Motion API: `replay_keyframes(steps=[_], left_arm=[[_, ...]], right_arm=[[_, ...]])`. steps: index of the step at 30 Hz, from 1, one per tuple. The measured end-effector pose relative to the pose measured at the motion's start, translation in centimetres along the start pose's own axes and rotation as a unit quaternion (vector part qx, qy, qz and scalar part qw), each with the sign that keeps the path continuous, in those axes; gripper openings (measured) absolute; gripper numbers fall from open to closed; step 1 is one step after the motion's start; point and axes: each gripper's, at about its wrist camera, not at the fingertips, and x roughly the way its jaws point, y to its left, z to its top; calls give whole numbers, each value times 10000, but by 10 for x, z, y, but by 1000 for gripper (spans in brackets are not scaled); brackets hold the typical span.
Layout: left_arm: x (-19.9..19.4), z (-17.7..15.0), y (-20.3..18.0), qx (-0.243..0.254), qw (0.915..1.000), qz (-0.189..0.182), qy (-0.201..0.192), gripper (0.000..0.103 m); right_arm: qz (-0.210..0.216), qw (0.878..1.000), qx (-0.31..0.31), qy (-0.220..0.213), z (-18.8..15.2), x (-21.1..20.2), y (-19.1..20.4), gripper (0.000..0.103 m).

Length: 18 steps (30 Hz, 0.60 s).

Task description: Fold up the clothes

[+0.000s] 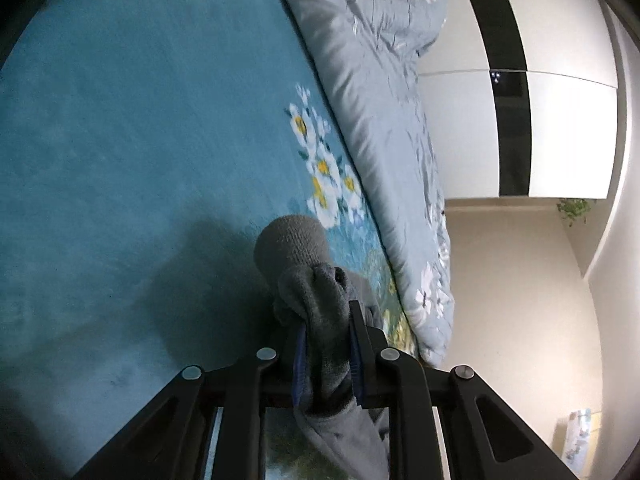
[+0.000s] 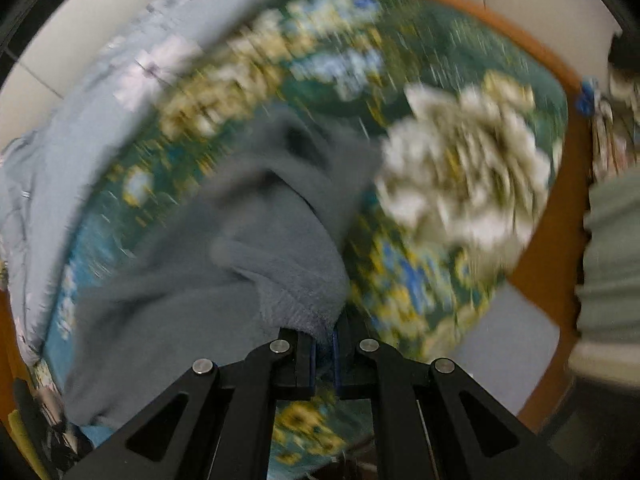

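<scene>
Your grey knit garment (image 2: 224, 248) lies bunched on the bed's teal floral blanket (image 1: 120, 120), near the folded pale-blue quilt (image 1: 380, 112) along one edge. Wide bare blanket stretches beyond. Your left gripper (image 1: 328, 344) clenches a ribbed grey fold; your right gripper (image 2: 325, 344) pinches its fuzzy edge.

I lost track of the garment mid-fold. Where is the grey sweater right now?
The grey sweater is clamped in the left gripper above the teal bedspread. In the right view, the right gripper pinches its edge.
</scene>
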Motion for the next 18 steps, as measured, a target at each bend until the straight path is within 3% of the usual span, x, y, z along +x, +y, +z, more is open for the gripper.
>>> replay_keyframes(steps=[7, 10, 14, 18], left_arm=[[-27, -1, 5, -81, 9971, 302, -692, 18], [-37, 0, 11, -211, 9942, 383, -978, 18], [-45, 0, 19, -416, 9902, 522, -1224, 18], [-55, 0, 15, -295, 9846, 727, -1560, 18]], right_arm=[[71, 9953, -284, 924, -36, 50, -10, 6], [403, 9925, -360, 1098, -37, 50, -13, 17], [745, 9907, -545, 999, -28, 30, -14, 40], [1110, 9871, -773, 853, -17, 7, -12, 42]])
